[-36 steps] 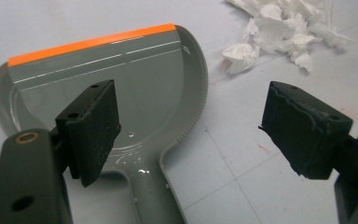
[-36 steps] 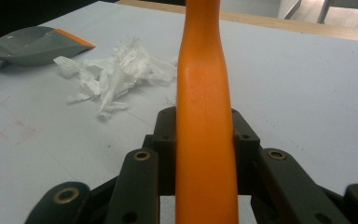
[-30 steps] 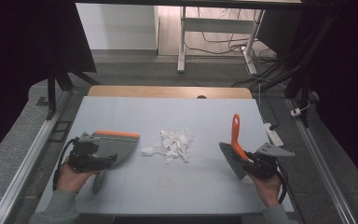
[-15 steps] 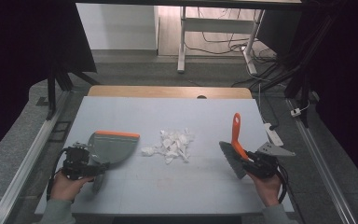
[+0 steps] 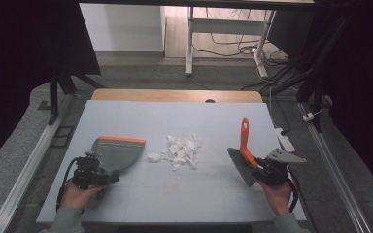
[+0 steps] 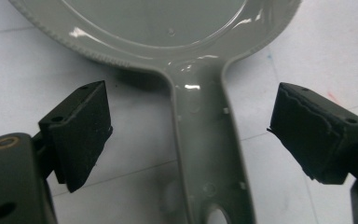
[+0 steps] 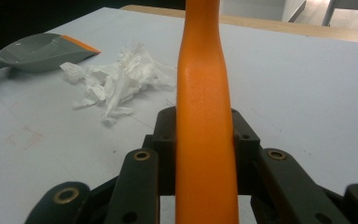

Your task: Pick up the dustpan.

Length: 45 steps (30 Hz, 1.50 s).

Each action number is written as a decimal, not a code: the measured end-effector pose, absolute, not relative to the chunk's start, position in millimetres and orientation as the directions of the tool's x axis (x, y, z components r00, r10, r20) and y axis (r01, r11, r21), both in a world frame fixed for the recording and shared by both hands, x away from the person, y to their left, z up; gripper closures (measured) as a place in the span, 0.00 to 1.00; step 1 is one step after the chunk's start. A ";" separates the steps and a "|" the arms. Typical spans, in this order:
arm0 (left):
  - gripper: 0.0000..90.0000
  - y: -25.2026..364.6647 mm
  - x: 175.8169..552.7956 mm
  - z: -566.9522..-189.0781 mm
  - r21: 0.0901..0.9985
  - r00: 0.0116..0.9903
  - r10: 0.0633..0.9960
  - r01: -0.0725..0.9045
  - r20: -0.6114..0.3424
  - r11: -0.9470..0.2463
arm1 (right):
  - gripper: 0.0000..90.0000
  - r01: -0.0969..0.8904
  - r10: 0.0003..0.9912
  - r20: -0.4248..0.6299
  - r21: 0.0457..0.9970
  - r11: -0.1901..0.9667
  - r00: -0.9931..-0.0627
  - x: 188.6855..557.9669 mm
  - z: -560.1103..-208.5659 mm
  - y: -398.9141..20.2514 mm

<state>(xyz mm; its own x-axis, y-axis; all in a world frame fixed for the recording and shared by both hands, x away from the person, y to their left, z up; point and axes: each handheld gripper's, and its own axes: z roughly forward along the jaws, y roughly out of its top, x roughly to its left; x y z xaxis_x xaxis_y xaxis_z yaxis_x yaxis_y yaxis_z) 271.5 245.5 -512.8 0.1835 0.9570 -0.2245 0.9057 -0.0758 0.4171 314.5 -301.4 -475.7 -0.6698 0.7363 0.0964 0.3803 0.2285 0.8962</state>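
Where the left gripper view looks down along its own jaws, the grey dustpan (image 6: 177,42) is cut off at the top edge and its handle (image 6: 205,154) runs out of the bottom, so neither its front lip nor its handle end can be read there. Left gripper (image 6: 189,135): jaws wide apart, having just been opening; the dustpan handle lies between them on the table, touched by neither pad.

High view: dustpan (image 5: 118,153) shown whole, flat on the pale table (image 5: 175,116), orange strip along its far edge, left gripper (image 5: 90,174) at its handle end; the gap between the jaws is too small to make out from here.

Paper scraps (image 5: 179,151): white crumpled heap near the table's middle, just right of the dustpan, well apart from the brush; the right gripper view sets the scraps (image 7: 116,81) beside the dustpan lip (image 7: 77,44).

Right gripper (image 7: 204,140): clamped tight on the brush's orange handle (image 7: 204,93), which hides the pads' faces. Bristles (image 5: 240,166) appear in the high view, dark, angled toward the table, the handle (image 5: 244,138) rising away from the person; bristle contact with the table cannot be told.
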 end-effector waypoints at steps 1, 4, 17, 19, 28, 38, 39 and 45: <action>0.16 245.4 272.0 -514.2 0.414 0.185 0.956 0.907 -0.226 -0.078 | 0.78 0.380 0.736 0.095 0.896 0.230 -0.670 314.5 -475.7 -301.3; 0.16 244.5 273.1 -517.3 0.417 0.198 0.951 0.905 -0.238 -0.084 | 0.78 0.379 0.735 0.094 0.896 0.231 -0.672 314.4 -475.8 -300.9; 0.33 245.5 276.6 -523.6 0.422 0.157 0.959 0.905 -0.236 -0.045 | 0.78 0.378 0.743 0.087 0.896 0.233 -0.663 314.7 -476.3 -300.9; 0.36 246.3 276.9 -523.6 0.425 0.148 0.959 0.905 -0.240 -0.034 | 0.78 0.380 0.743 0.090 0.896 0.231 -0.663 314.8 -476.3 -301.0; 0.53 248.4 277.1 -523.0 0.438 0.144 0.948 0.899 -0.283 -0.005 | 0.78 0.382 0.745 0.086 0.894 0.235 -0.661 315.2 -476.8 -300.7; 0.68 253.2 276.7 -523.3 0.455 0.156 0.939 0.890 -0.306 0.000 | 0.78 0.384 0.748 0.084 0.892 0.237 -0.658 315.5 -477.0 -301.5; 0.68 253.2 276.7 -523.3 0.455 0.156 0.939 0.890 -0.306 0.000 | 0.78 0.384 0.748 0.084 0.892 0.238 -0.658 315.5 -477.1 -301.6; 0.68 258.6 275.7 -524.5 0.484 0.162 0.933 0.875 -0.321 0.015 | 0.78 0.381 0.748 0.081 0.893 0.239 -0.659 315.2 -476.6 -300.9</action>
